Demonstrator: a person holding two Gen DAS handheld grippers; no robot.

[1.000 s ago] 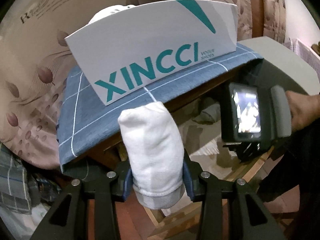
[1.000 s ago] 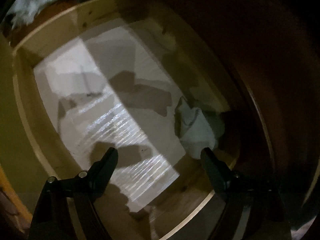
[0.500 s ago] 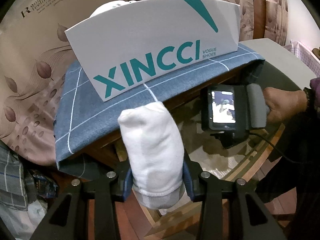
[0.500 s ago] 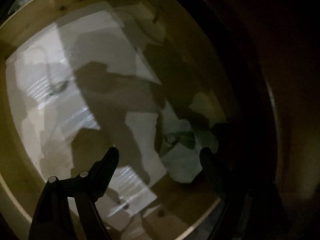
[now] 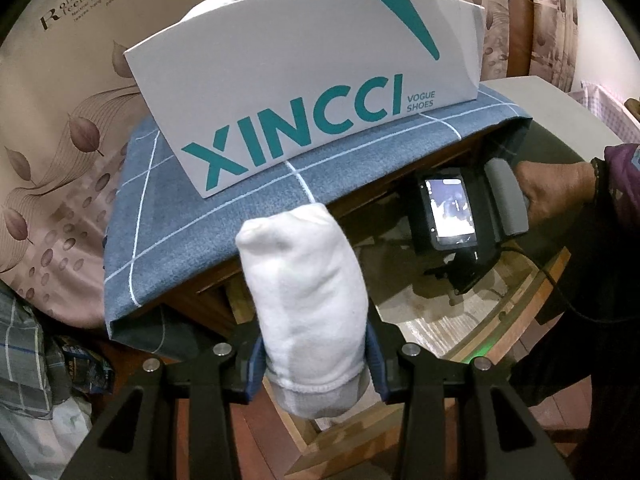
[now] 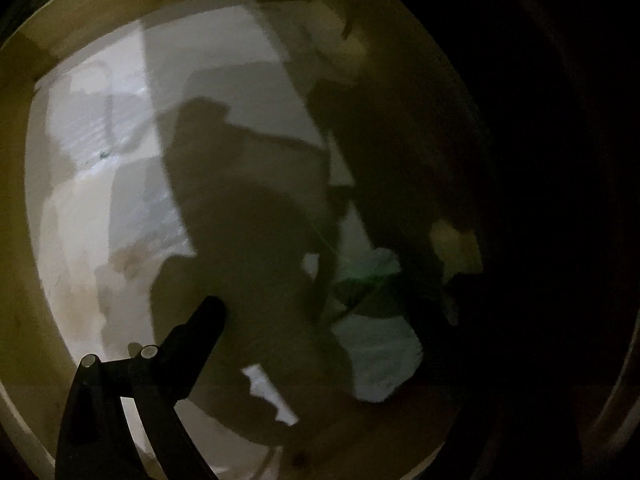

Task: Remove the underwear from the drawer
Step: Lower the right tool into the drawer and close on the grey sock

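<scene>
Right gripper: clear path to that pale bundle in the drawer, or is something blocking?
Probably yes. The right gripper is inside the drawer with jaws spread wide, having just opened further, nothing between them yet. The pale bundle lies just ahead with no obstacle visible, though it is dim.

One white rolled garment (image 5: 308, 312), one shoebox (image 5: 304, 92), one blue checked cloth (image 5: 168, 248), one pale crumpled garment (image 6: 376, 356), two hand-held grippers.
</scene>
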